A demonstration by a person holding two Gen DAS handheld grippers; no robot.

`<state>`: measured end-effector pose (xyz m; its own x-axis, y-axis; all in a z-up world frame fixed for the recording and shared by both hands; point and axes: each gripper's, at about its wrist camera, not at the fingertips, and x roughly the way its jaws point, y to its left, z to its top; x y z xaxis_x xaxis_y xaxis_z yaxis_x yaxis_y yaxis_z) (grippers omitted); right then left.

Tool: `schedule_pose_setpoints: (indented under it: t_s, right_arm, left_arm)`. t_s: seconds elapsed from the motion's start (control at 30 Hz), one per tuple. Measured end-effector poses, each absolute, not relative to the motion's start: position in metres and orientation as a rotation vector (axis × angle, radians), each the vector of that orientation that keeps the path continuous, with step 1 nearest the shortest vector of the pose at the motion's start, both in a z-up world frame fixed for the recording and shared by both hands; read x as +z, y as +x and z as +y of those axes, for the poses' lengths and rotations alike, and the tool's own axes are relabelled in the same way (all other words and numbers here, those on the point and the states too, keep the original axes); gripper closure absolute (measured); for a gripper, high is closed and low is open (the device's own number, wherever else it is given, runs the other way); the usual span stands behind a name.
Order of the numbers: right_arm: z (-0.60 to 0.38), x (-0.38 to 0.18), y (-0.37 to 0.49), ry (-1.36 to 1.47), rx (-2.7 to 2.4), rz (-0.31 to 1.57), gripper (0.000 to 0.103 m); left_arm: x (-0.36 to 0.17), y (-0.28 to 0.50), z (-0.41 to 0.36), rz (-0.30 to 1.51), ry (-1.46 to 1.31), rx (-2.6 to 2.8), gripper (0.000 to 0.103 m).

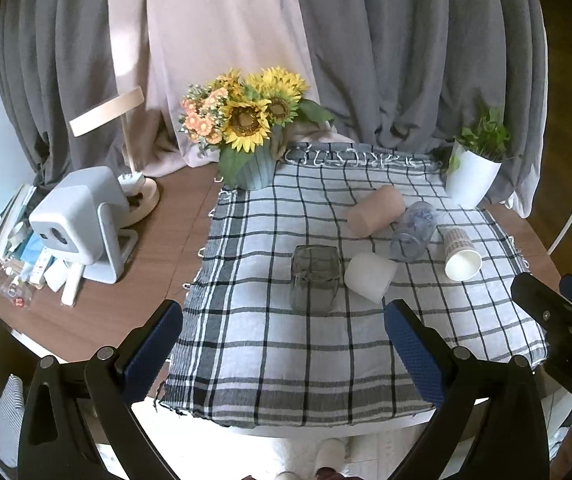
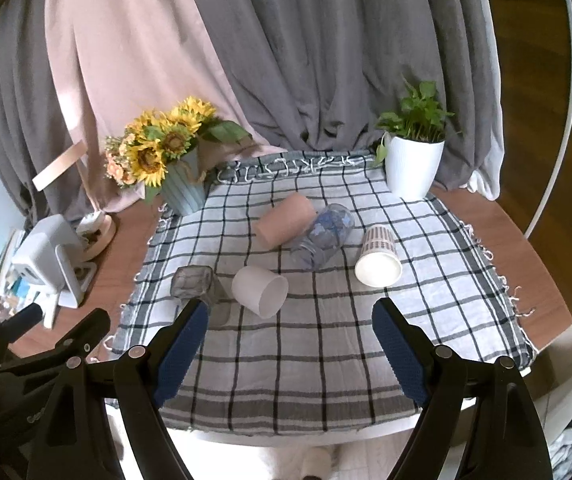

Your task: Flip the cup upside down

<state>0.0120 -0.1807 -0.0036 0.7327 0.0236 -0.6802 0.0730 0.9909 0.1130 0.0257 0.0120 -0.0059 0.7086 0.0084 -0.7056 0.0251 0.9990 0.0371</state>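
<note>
Fingers: left gripper [image 1: 284, 344] spread, pinching nothing | right gripper [image 2: 290, 350] spread, pinching nothing, both near edge of checked cloth [image 2: 326, 344] on bench [image 1: 126, 280] | cups: grey glass cup [image 1: 315, 278] mouth-down, white cup [image 2: 260, 286], pink cup [image 2: 284, 222], clear cup [image 2: 324, 242], paper cup [image 2: 378, 258] on sides, mid-cloth.

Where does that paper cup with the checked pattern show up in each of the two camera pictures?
Left wrist view: the paper cup lies on its side at the right of the checked cloth, mouth toward the camera.
Right wrist view: the paper cup lies right of centre, also on the cloth.
Shared landmark: the white plant pot stands behind it in both.
</note>
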Motion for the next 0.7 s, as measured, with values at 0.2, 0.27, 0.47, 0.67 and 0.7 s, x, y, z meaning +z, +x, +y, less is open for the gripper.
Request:
schedule_pose_setpoints:
  t_s: [0.2,0.27,0.47,0.67,0.7]
  right_arm:
    - [-0.177,-0.001,-0.001,0.13,-0.033,0.741,0.019]
    - [-0.176,-0.001,-0.004,0.132,-0.032,0.742,0.019]
    - [-0.175,0.001,-0.013,0.139,-0.036,0.735,0.019]
    - [-0.176,0.002,-0.016,0.136,-0.039,0.734,0.019]
    - [-0.176,0.002,-0.018,0.135,-0.04,0.733,0.019]
  left_arm:
    - [-0.001,0.013,0.013,0.766,0.055,-0.009,0.0]
    - [0.0,0.01,0.015,0.765,0.053,-0.012,0.0]
    - [0.004,0.005,0.016,0.753,0.053,-0.016,0.0]
    - [0.006,0.001,0.017,0.748,0.048,-0.03,0.0]
    - [0.006,0.001,0.017,0.747,0.046,-0.031,0.0]
